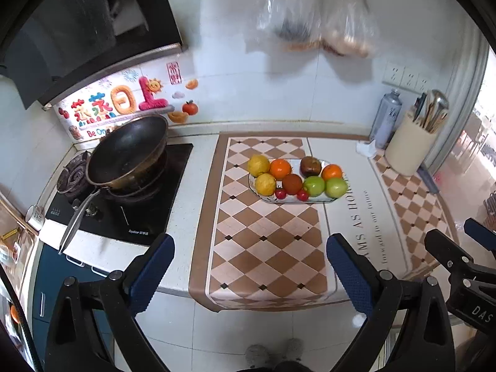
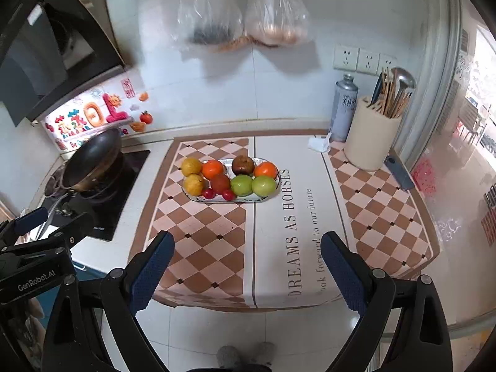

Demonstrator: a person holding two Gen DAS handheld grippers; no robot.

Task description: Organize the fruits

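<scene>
An oval white plate point(image 1: 313, 200) point(image 2: 198, 197) on the checkered mat holds the fruit: two lemons point(image 1: 258, 165) point(image 2: 191, 166), two oranges point(image 1: 280, 169) point(image 2: 212, 169), two green apples point(image 1: 314, 185) point(image 2: 241, 185), a dark brown fruit point(image 1: 310, 166) point(image 2: 243, 164), a red-brown fruit point(image 1: 292, 183) point(image 2: 220, 183) and two small red fruits point(image 1: 281, 193) point(image 2: 208, 193). My left gripper point(image 1: 248, 266) is open and empty, well in front of the plate near the counter edge. My right gripper point(image 2: 246, 263) is open and empty, also back from the plate; it shows in the left wrist view point(image 1: 465, 248) too.
A wok point(image 1: 127, 152) point(image 2: 93, 161) sits on the stove at the left. A utensil holder point(image 1: 412, 142) point(image 2: 373, 133) and a spray can point(image 1: 386, 117) point(image 2: 344, 108) stand at the back right. Plastic bags point(image 1: 319, 18) point(image 2: 245, 12) hang on the wall above.
</scene>
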